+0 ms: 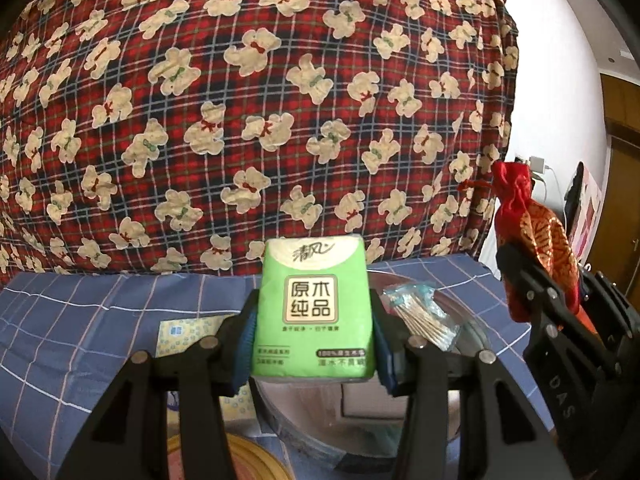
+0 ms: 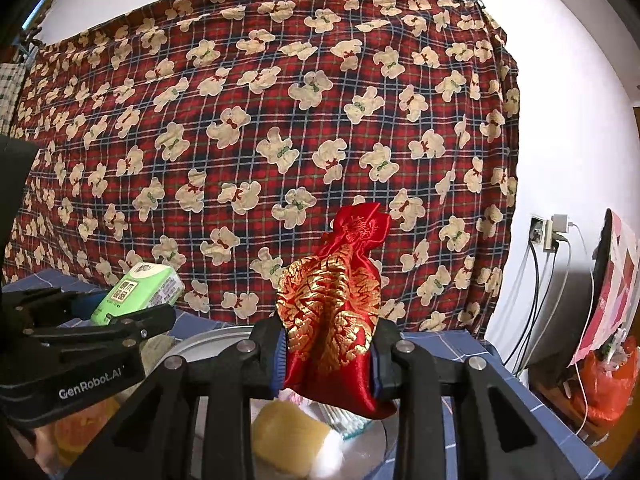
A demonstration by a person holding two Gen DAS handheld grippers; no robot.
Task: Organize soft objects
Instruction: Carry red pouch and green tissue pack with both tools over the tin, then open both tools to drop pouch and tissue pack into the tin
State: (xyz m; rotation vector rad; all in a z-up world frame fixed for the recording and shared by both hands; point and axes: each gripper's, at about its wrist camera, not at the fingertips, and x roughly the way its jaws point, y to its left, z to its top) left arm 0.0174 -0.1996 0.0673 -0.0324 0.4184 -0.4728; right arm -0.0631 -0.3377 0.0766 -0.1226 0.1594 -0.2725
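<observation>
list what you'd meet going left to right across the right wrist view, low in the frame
left gripper holding the green tissue pack → right gripper clamped on the red and gold pouch → white cables hanging from the wall socket → orange plastic bag

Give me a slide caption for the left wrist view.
Left gripper clamps a green tissue pack before a bear-print cloth.

Tissue pack [image 1: 314, 308]: glossy green plastic wrap. Pouch [image 2: 334, 316]: shiny red-gold satin brocade. Hanging cloth [image 1: 240, 120]: matt woven plaid.
</observation>
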